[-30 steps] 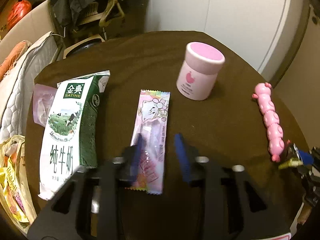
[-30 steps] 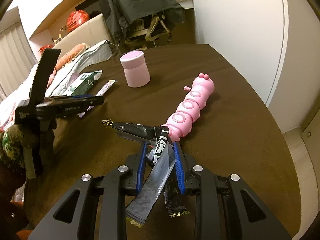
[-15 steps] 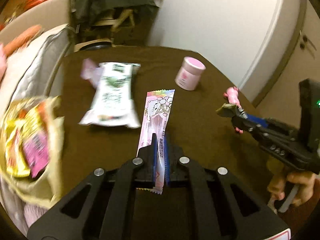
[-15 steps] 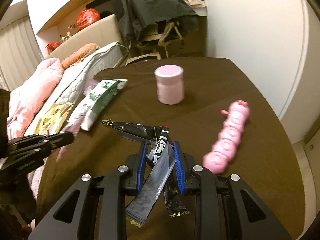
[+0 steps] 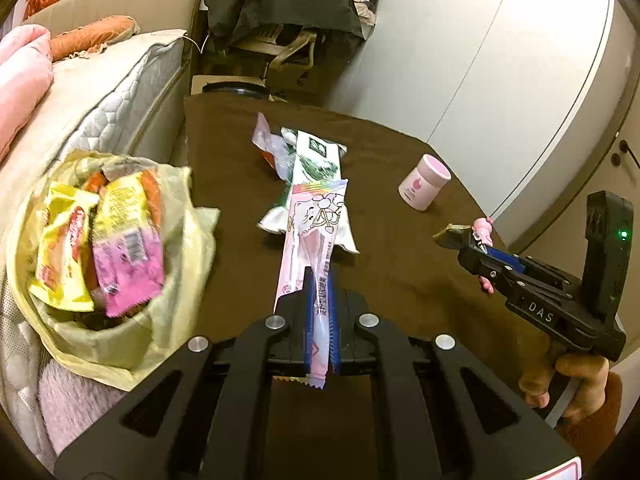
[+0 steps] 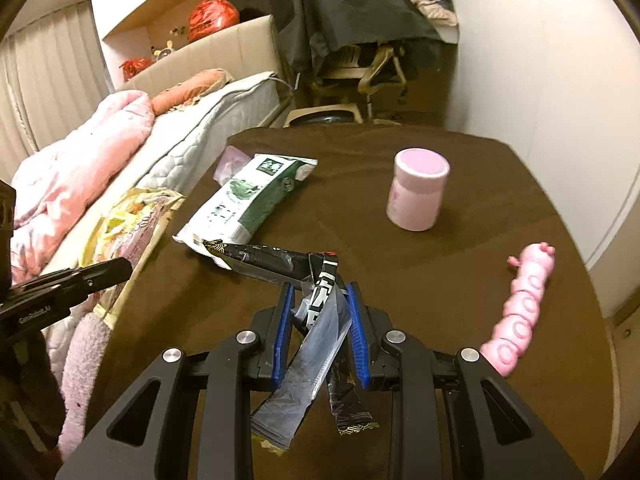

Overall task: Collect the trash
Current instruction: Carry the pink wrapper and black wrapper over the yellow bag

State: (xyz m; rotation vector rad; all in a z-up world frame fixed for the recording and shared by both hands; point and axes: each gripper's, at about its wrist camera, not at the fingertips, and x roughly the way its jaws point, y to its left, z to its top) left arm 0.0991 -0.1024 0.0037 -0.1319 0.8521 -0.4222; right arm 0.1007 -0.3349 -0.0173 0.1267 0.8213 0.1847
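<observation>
Holding the pink wrapper [image 5: 316, 248] clamped between its fingers, the left gripper [image 5: 320, 316] has lifted it off the brown table [image 5: 400, 280] since a second ago — now raised beside the yellow trash bag [image 5: 120, 248]. Right gripper [image 6: 318, 320] stays shut on the black wrappers [image 6: 304, 312]; milk carton [image 6: 252, 196] lies farther along the table.

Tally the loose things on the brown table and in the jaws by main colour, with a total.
Pink: 4 (long wrapper in left jaws, jar, caterpillar toy, small crumpled wrapper)
Green and white: 1 (milk pouch)
Black and silver: 1 (wrapper bundle in right jaws)
Total: 6
</observation>
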